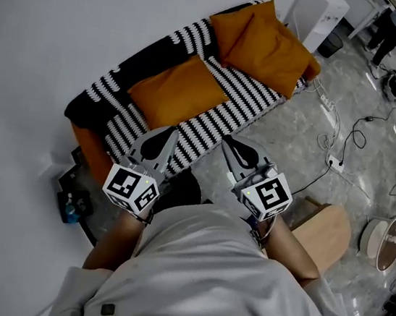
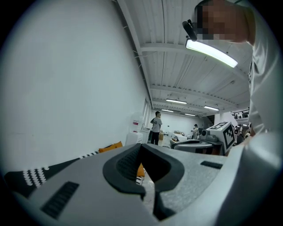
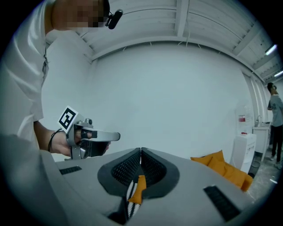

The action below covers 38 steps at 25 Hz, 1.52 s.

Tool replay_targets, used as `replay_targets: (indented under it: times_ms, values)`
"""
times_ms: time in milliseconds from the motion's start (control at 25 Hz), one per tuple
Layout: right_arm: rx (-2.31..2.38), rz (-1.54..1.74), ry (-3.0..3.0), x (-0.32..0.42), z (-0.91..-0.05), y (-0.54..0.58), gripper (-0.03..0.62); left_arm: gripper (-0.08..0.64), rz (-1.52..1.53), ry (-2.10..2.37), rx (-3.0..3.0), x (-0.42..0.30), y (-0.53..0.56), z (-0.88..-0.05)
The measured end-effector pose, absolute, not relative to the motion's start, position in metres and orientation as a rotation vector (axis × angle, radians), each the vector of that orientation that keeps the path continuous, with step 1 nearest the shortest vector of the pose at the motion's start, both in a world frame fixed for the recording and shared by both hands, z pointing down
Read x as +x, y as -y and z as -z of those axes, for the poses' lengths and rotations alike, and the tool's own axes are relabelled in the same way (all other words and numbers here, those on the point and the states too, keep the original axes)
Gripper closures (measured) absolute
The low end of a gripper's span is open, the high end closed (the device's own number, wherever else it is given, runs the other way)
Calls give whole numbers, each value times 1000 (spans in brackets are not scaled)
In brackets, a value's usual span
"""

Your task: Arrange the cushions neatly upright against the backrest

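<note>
Three orange cushions, plain and plump, sit on a sofa (image 1: 212, 112) covered in black-and-white stripes, seen from the head view. The near cushion (image 1: 178, 91) lies flat on the seat mid-sofa, its long axis running along the sofa, lower left to upper right in frame. At the far end the front cushion (image 1: 275, 51) overlaps the rear cushion (image 1: 239, 22), both tilted in a heap, corners pointing up the frame. The dark backrest (image 1: 151, 52) runs along a white wall. Left gripper (image 1: 172, 132) and right gripper (image 1: 226, 140) hover just short of the seat's front edge, jaws pressed together with nothing in them. Grey polished floor, loose cables and a power strip (image 1: 335, 163) lie to the right, with a white cabinet (image 1: 317, 13) past the sofa's end. Over to the left gripper view: jaws closed and empty, a sliver of orange and stripes showing below them, and a person (image 2: 155, 128) stands far down the room under strip lights. Right gripper view now: jaws together again, gripping nothing, the cushion heap off to the right and the bare white wall filling the background.
</note>
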State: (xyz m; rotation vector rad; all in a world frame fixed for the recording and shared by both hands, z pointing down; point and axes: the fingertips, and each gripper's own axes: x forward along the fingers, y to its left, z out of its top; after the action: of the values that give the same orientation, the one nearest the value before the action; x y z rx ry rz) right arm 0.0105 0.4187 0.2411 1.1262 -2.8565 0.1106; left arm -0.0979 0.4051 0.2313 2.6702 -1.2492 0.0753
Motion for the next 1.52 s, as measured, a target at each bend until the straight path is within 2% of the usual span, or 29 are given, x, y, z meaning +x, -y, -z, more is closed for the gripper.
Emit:
replay_targets:
  times_ms: [800,1520]
  values:
    - [865,-135,2834,-141,-252,-225,566,551,-131,1381,2550,-244,-215,-243]
    - [599,-168,2890,-138,-268,-93,566,551,-249,1602,2388,-252,-118,-268]
